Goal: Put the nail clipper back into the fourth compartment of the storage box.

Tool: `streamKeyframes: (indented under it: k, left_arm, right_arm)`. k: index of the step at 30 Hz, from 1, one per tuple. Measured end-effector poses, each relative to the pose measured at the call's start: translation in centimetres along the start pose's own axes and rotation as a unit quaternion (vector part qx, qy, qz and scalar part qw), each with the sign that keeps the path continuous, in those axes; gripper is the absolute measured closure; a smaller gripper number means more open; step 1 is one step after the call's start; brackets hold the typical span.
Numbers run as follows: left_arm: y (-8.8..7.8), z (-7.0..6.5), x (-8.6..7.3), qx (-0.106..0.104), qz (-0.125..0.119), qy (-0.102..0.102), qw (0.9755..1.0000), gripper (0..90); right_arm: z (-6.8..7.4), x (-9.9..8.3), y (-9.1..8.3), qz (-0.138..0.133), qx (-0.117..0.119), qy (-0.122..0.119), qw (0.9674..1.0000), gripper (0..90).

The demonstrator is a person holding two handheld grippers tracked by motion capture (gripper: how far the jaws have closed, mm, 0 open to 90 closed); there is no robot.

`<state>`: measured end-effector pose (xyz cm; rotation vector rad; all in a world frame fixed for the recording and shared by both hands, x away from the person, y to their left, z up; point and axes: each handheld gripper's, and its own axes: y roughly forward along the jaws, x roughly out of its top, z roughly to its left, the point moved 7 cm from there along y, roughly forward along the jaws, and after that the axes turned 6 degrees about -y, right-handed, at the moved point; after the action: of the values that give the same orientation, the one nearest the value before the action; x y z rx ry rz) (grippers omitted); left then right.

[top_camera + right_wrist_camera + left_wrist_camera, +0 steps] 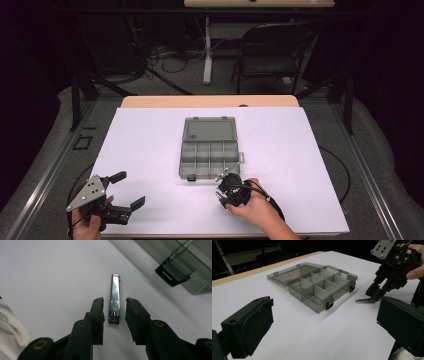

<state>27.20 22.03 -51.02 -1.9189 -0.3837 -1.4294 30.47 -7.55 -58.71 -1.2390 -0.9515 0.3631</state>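
A chrome nail clipper [115,290] lies flat on the white table cover, close to the front right corner of a smoky-grey compartment box [182,161]. My right gripper [115,301] points down at it, one jaw on each side of the clipper's hinged end with a narrow gap left at both pads, so it is open. From the left gripper view the clipper [362,300] lies just under the right gripper [375,293]. The box [312,304] has its lid laid back flat and its compartments look empty. My left gripper [129,189] is held wide open at the front left, with nothing between its fingers.
The white cover [150,145] spans most of the table. One black latch [174,272] of the box hangs near the clipper's tip. Beyond the far table edge stand a folding chair [272,52] and a desk leg [207,47] with cables.
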Motion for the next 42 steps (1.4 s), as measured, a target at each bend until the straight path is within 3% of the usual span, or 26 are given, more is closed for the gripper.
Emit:
streamKeyframes:
  k: [7,10,15,17,18,21,22,30,36,38,40,41,42]
  left_arm:
    - [0.0,0.1,0.0,-0.001,-0.002,-0.004,1.0,0.3]
    - [0.1,0.1,-0.1,-0.002,0.001,-0.004,1.0,0.3]
    - [0.0,0.1,-0.1,-0.002,0.0,-0.004,1.0,0.3]
    - [0.0,0.1,-0.1,-0.001,0.0,-0.005,1.0,0.3]
    - [0.0,0.1,-0.1,-0.003,-0.001,-0.006,1.0,0.3]
    - [0.0,0.1,-0.1,-0.002,-0.002,-0.006,1.0,0.3]
    - [0.0,0.1,-0.1,-0.002,-0.002,-0.006,1.0,0.3]
    - [0.0,0.2,-0.1,-0.002,0.0,-0.005,1.0,0.3]
    - [0.0,0.2,-0.1,-0.002,0.0,-0.005,1.0,0.3]
    - [0.0,0.2,-0.1,-0.002,0.001,-0.005,1.0,0.3]
    - [-0.1,0.2,-0.1,-0.002,0.002,-0.005,1.0,0.3]
    - [-0.1,0.2,-0.1,-0.001,0.002,-0.005,1.0,0.3]
    - [0.0,0.2,-0.1,-0.001,0.002,-0.005,1.0,0.3]
  right_arm:
    - [-0.2,-0.5,0.3,0.019,0.008,0.01,0.9997,70.4]
    - [-0.2,-0.6,0.6,0.006,0.008,0.019,0.9998,71.7]
    - [-0.4,-0.8,0.6,0.025,0.011,0.022,0.9994,73.7]
    - [-0.2,-0.4,1.2,-0.02,0.01,0.031,0.9993,74.7]
    - [-0.2,-0.4,1.2,-0.018,0.01,0.03,0.9994,75.3]
    - [-0.2,-0.8,0.6,0.029,0.011,0.019,0.9993,76.4]
    - [-0.2,-0.8,0.6,0.031,0.011,0.019,0.9993,76.7]
    - [0.0,-0.6,0.9,0.017,0.002,0.019,0.9997,79.4]
    - [0.0,-0.6,0.9,0.024,-0.002,0.016,0.9996,79.5]
    - [0.1,-0.4,1.3,-0.002,-0.006,0.02,0.9998,79.6]
    - [0.0,-0.8,0.4,0.057,-0.002,0.009,0.9983,79.6]
    - [0.0,-0.9,0.4,0.058,-0.001,0.008,0.9983,79.6]
    - [0.0,-0.4,1.3,0.0,-0.01,0.019,0.9998,79.6]
